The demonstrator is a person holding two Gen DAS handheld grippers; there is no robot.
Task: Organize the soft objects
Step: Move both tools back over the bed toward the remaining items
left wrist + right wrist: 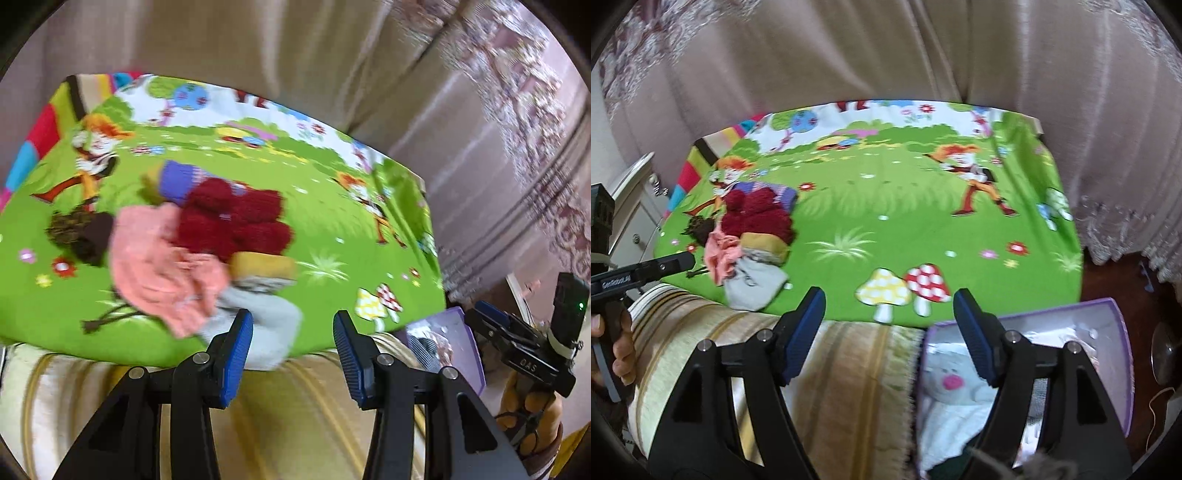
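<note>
- Beige curtains (849,55) are hanging behind a worktop draped in a bright green cartoon cloth (886,206), with a striped cushion (831,369) lying along its near edge.
- Ahead of the left gripper (293,354) a heap of soft knitted things is sitting on the cloth: a dark red knit (236,221) at the centre, a pink piece (159,266) on its left, a blue-cuffed piece (181,181) behind, a mustard piece (266,266) in front.
- A grey sock (273,328) is trailing from the heap towards the left jaws, its end lying just beyond and partly between the tips.
- Left jaws are standing part open with nothing pressed between them.
- Right gripper (888,332) is hovering over the cloth's near edge, well to the right of the heap; its jaws are standing wide and empty.
- Below the right-hand jaw of that gripper a lilac box (1119,332) is lying open, already holding a pale plush toy (945,384) and white fabric.
- These knits are probably light, limp and compressible, not fragile; they will likely sag and drag neighbours along.
- Pinching the grey sock at a bunched fold near its middle looks safer than at a loose edge, which could slip out.
</note>
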